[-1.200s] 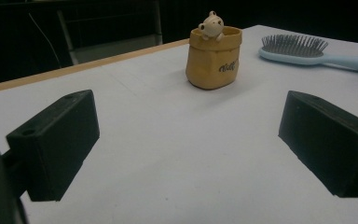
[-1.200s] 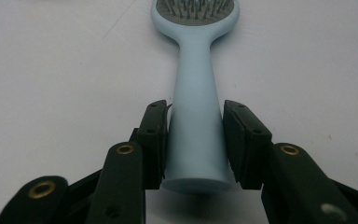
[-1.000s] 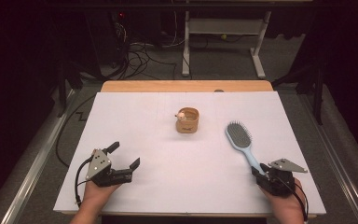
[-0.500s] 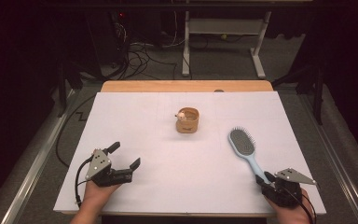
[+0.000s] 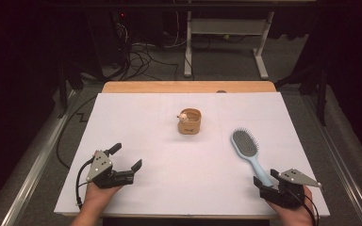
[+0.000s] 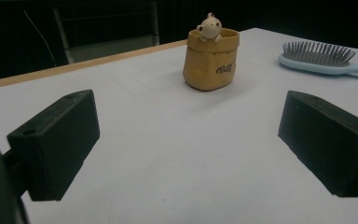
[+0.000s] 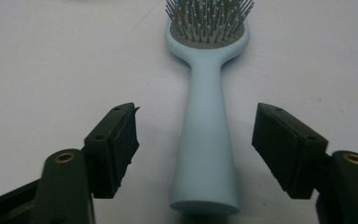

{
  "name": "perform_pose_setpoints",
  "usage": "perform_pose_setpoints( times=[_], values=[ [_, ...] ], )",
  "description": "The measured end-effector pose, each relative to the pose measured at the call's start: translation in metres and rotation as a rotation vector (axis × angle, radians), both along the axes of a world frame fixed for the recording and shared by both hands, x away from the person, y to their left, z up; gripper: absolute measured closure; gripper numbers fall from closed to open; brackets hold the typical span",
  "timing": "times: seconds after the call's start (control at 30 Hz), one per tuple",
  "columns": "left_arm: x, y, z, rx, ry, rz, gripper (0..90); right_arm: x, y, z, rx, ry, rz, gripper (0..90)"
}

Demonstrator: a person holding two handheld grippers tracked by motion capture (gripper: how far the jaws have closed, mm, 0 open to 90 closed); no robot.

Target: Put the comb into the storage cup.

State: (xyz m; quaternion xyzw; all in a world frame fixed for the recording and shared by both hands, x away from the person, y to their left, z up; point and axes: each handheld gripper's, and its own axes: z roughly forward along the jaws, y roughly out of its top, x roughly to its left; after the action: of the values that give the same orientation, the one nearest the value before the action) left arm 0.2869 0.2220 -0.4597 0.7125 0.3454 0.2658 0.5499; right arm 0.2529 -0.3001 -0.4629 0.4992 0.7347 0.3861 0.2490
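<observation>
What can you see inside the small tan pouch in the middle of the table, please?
A small cream figurine peeks over the rim of the tan pouch, head and paws showing. Its lower body and anything else inside are hidden by the pouch's wall.

table [image 5: 136,113]: white sheet | tan pouch [image 5: 190,122] centre | blue hairbrush [image 5: 248,153] right-front

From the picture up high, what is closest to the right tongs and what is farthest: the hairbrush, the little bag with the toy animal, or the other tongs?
1. The hairbrush: its handle end lies right at the right tongs, between the open jaws.
2. The little bag with the toy animal: mid-table, up and to the left.
3. The left tongs: across the table's near edge, far left.
</observation>
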Motion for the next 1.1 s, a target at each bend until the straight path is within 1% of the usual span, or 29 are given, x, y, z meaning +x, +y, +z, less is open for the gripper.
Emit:
perform_pose_setpoints(
  times=[0.03, 0.07, 0.1, 0.13, 0.2, 0.27, 0.3, 0.37, 0.43, 0.53, 0.6, 0.63, 0.67, 0.7, 0.73, 0.77, 0.8, 0.83, 0.87, 0.9, 0.93, 0.97, 1.0, 1.1],
  values=[
    [0.000, 0.000, 0.000, 0.001, 0.001, -0.002, 5.9, 0.001, 0.000, 0.000, 0.001, -0.001, 0.000, 26.5],
    [0.001, 0.000, 0.000, 0.002, 0.001, -0.003, 5.9, 0.001, 0.000, 0.000, 0.001, -0.001, 0.000, 26.5],
    [0.001, 0.000, 0.000, 0.002, 0.002, -0.004, 5.9, 0.002, 0.000, 0.000, 0.003, -0.004, -0.005, 21.0],
    [0.001, 0.000, 0.000, 0.002, 0.003, -0.005, 5.9, 0.002, 0.000, 0.000, 0.003, -0.004, -0.005, 21.0],
    [0.001, 0.000, -0.001, 0.001, 0.002, -0.007, 5.9, 0.004, 0.000, 0.000, 0.004, -0.005, -0.012, 15.6],
    [0.001, 0.000, -0.001, 0.001, 0.003, -0.009, 5.9, 0.007, 0.001, -0.001, -0.001, -0.003, -0.028, 7.2],
    [0.001, 0.000, -0.001, 0.001, 0.003, -0.009, 5.9, 0.007, 0.001, -0.001, -0.001, -0.003, -0.028, 7.2],
    [0.001, 0.000, -0.001, 0.002, 0.004, -0.010, 5.9, 0.009, 0.001, 0.000, 0.003, -0.001, -0.041, 0.5],
    [0.001, 0.000, -0.001, 0.002, 0.005, -0.011, 5.9, 0.010, 0.001, 0.001, -0.004, -0.007, -0.046, 0.4],
    [0.001, 0.000, -0.002, 0.000, 0.007, -0.011, 5.9, 0.011, 0.000, 0.002, -0.013, -0.003, -0.044, 0.4],
    [0.002, 0.001, -0.002, 0.000, 0.005, -0.007, 5.9, 0.013, 0.000, 0.002, -0.021, 0.012, -0.049, 0.4],
    [0.002, 0.002, -0.002, -0.006, 0.008, -0.006, 5.9, 0.016, -0.001, 0.002, -0.012, 0.034, -0.053, 0.4],
    [0.003, 0.003, -0.002, -0.005, 0.010, -0.004, 5.9, 0.016, -0.001, 0.002, -0.012, 0.034, -0.053, 0.4],
    [0.003, 0.004, -0.002, -0.011, 0.011, -0.001, 5.9, 0.019, 0.000, 0.002, -0.010, 0.050, -0.052, 0.4],
    [0.003, 0.004, -0.002, -0.011, 0.011, -0.001, 5.9, 0.019, 0.000, 0.002, -0.010, 0.050, -0.052, 0.4],
    [0.003, 0.004, -0.002, -0.012, 0.010, -0.004, 5.9, 0.022, 0.002, 0.002, -0.024, 0.060, -0.048, 0.4],
    [0.003, 0.004, -0.002, -0.012, 0.010, -0.004, 5.9, 0.022, 0.002, 0.002, -0.024, 0.060, -0.048, 0.4],
    [0.003, 0.005, -0.002, -0.012, 0.009, -0.006, 5.9, 0.025, 0.004, 0.003, -0.029, 0.072, -0.040, 0.4],
    [0.003, 0.005, -0.002, -0.012, 0.008, -0.007, 5.9, 0.025, 0.004, 0.003, -0.029, 0.072, -0.040, 0.4],
    [0.003, 0.004, -0.002, -0.011, 0.009, -0.010, 5.9, 0.029, 0.005, 0.003, -0.033, 0.091, -0.032, 0.4],
    [0.003, 0.004, -0.002, -0.011, 0.009, -0.010, 5.9, 0.029, 0.005, 0.003, -0.033, 0.091, -0.032, 0.4],
    [0.003, 0.004, -0.002, -0.009, 0.007, -0.012, 5.9, 0.032, 0.005, 0.004, -0.036, 0.109, -0.025, 0.4],
    [0.003, 0.004, -0.002, -0.009, 0.007, -0.012, 5.9, 0.032, 0.005, 0.004, -0.036, 0.109, -0.025, 0.4],
    [0.002, 0.003, -0.002, -0.010, 0.006, -0.013, 5.9, 0.038, 0.006, 0.008, -0.037, 0.131, -0.012, 0.4]
  ],
)
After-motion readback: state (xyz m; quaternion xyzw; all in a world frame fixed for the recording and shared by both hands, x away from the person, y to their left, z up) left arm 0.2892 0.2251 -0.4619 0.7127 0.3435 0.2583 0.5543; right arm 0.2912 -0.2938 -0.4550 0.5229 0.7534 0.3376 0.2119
